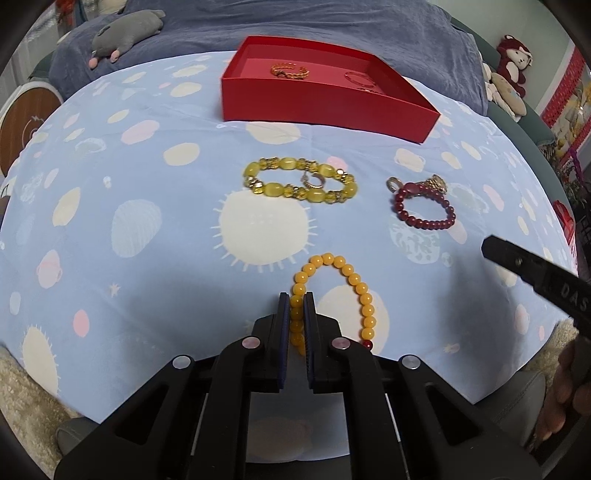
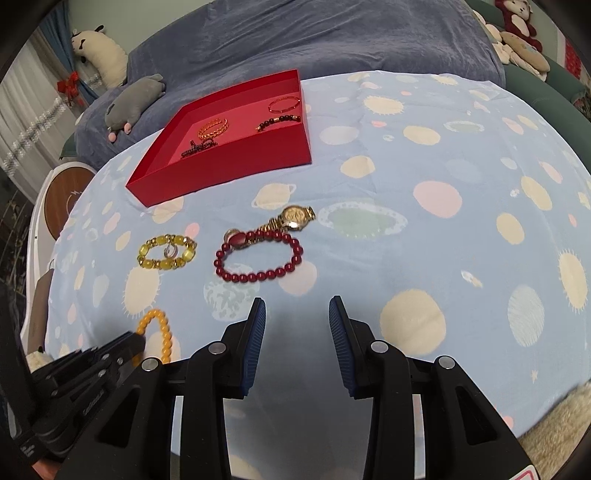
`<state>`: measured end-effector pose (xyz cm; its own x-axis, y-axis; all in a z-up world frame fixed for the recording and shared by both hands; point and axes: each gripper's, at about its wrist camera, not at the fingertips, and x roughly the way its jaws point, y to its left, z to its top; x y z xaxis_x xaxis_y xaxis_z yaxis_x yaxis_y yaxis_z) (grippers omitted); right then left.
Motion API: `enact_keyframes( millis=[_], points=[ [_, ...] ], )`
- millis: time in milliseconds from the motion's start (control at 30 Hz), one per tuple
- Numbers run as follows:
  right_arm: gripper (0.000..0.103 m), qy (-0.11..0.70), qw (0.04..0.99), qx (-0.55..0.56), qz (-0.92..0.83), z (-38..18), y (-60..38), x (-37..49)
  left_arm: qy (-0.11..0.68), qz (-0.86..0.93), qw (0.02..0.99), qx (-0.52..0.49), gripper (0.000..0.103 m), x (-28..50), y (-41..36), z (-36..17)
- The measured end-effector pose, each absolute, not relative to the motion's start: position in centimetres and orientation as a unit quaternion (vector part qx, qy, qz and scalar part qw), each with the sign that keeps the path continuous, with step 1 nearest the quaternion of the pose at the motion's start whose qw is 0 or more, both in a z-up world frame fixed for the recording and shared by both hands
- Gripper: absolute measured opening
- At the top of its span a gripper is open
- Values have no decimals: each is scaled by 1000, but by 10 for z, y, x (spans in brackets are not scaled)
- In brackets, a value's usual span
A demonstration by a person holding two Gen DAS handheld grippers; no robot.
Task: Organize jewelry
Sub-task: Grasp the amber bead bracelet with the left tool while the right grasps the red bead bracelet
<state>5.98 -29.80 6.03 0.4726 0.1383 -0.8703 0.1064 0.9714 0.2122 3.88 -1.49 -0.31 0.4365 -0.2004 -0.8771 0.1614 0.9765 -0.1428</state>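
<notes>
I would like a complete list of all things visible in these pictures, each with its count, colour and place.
box: 1, red, far side of cloth, four jewellery pieces inside
orange bracelet: 1, orange beads, near edge, in left gripper
yellow bracelet: 1, yellow, mid cloth
red bracelet: 1, dark red, right of yellow bracelet
watch: 1, gold, touching red bracelet
cloth: 1, light blue with planets, under everything
soft toys: several, grey, red, cream, behind on blue blanket
left gripper: 1, black, shut on orange bracelet
right gripper: 1, black, open, empty
</notes>
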Motion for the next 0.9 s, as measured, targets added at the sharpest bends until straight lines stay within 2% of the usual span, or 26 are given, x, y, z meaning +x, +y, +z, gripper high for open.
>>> enact_keyframes(
  millis=[700, 833, 867, 900],
  points=[
    [35, 531, 843, 80, 18, 34, -285, 121, 525, -96, 844, -43, 7, 52, -2, -4],
    [30, 530, 845, 70, 22, 31, -283, 122, 526, -97, 844, -45, 7, 54, -1, -4],
    [26, 529, 845, 67, 23, 31, -283, 122, 526, -97, 844, -46, 7, 54, -1, -4],
    [18, 530, 845, 62, 24, 31, -282, 122, 526, -97, 844, -46, 7, 55, -1, -4]
  ],
)
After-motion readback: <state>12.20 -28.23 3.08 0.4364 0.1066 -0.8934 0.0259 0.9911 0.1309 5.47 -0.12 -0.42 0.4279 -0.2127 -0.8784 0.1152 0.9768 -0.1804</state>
